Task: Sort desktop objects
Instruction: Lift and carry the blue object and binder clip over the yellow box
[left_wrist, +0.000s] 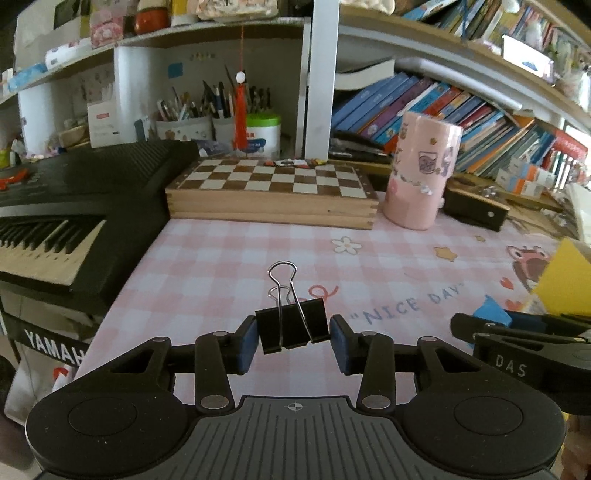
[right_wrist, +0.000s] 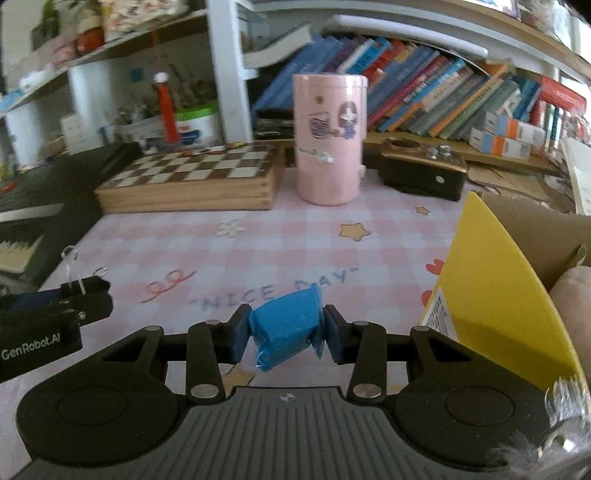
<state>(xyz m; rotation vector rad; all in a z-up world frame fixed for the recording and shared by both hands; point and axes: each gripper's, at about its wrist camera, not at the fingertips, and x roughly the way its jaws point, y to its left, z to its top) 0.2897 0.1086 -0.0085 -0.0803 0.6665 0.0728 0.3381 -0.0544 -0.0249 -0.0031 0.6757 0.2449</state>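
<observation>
Both grabs are looking made: the left gripper (left_wrist: 292, 338) is clenching a black binder clip (left_wrist: 291, 325) and the right gripper (right_wrist: 284, 332) is squeezing a blue packet (right_wrist: 286, 326), each carried just above the pink checked mat (left_wrist: 221, 258). The pink cylinder holder (right_wrist: 328, 140) is standing at the mat's far edge, beside the chessboard box (right_wrist: 192, 181). The cardboard box (right_wrist: 535, 229) is sitting at the mat's right edge, so I'm judging the next move calls for carrying each item to its container and letting go.

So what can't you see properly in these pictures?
- Cardboard box, right wrist view: the yellow card and the picture's edge hide most of its inside.
- Piano keyboard, left wrist view: cut off by the left edge.
- Book titles, right wrist view: too blurred to read.
- Blue packet, right wrist view: no readable label, contents unknown.
</observation>
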